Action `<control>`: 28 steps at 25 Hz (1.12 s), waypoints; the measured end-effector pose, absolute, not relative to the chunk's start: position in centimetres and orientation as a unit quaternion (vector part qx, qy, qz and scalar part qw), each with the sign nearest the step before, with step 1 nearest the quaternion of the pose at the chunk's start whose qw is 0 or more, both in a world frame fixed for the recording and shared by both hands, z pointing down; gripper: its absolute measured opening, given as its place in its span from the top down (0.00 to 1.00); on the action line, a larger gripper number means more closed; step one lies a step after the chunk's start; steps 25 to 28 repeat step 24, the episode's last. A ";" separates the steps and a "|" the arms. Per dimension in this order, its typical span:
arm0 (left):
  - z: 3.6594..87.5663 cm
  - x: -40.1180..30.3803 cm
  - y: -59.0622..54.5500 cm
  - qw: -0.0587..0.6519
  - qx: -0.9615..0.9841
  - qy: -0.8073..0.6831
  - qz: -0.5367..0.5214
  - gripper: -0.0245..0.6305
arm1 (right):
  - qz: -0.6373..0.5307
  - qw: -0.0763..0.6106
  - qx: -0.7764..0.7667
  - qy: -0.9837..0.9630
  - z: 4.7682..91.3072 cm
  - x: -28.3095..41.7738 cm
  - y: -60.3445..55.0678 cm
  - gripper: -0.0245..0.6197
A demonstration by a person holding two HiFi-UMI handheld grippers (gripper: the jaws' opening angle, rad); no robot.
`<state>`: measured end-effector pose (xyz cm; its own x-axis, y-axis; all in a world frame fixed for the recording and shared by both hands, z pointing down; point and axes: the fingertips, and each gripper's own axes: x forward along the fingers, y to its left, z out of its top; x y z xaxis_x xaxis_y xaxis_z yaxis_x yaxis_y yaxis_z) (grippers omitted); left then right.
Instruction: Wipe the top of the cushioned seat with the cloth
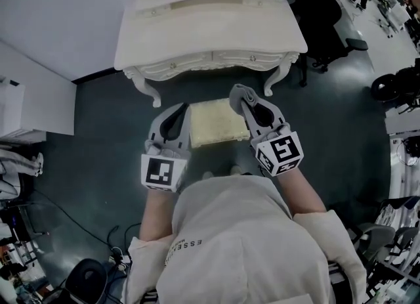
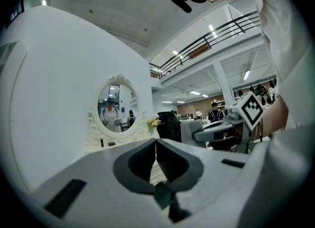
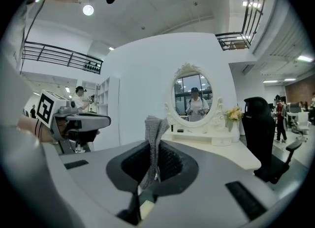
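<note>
The cream cushioned seat (image 1: 216, 124) stands on the dark floor in front of me, partly hidden by both grippers. My right gripper (image 1: 241, 94) hovers over the seat's right edge, shut on a grey knitted cloth (image 3: 154, 129). The cloth sticks up out of the jaws and shows as a grey fold (image 1: 237, 90) at their tip. My left gripper (image 1: 180, 108) hangs over the seat's left edge; in the left gripper view (image 2: 156, 141) its jaws meet with nothing between them. Both grippers point level toward the dressing table, above the seat.
A white carved dressing table (image 1: 210, 30) with an oval mirror (image 3: 192, 99) stands just beyond the seat. A black office chair (image 1: 325, 14) is at its right. A white cabinet (image 1: 33, 106) stands at left, and cables (image 1: 85, 225) lie on the floor at lower left.
</note>
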<state>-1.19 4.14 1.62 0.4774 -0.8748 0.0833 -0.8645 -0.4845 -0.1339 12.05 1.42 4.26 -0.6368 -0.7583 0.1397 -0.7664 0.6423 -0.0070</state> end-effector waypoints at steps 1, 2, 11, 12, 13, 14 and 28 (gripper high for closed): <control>1.6 -1.0 4.1 0.033 -0.860 0.505 -0.069 0.96 | 0.031 0.062 0.418 -0.906 4.2 12.0 1.5 0.92; 1.5 -0.7 4.1 0.031 -0.861 0.503 -0.070 0.96 | 0.027 0.061 0.415 -0.907 4.1 11.9 1.6 0.92; 1.8 0.1 3.8 0.042 -0.868 0.490 -0.070 0.96 | 0.040 0.073 0.417 -0.905 4.8 12.6 1.5 0.92; 1.7 0.0 3.8 0.039 -0.866 0.494 -0.069 0.96 | 0.040 0.075 0.419 -0.904 4.9 12.7 1.5 0.92; 1.6 0.0 3.7 0.035 -0.864 0.498 -0.068 0.96 | 0.040 0.076 0.420 -0.903 5.0 12.8 1.4 0.92; 1.5 0.0 3.6 0.033 -0.862 0.501 -0.067 0.96 | 0.041 0.077 0.421 -0.903 5.0 12.9 1.4 0.92; 0.7 0.7 3.8 0.021 -0.869 0.493 -0.036 0.96 | 0.049 0.078 0.429 -0.898 5.2 13.8 1.3 0.92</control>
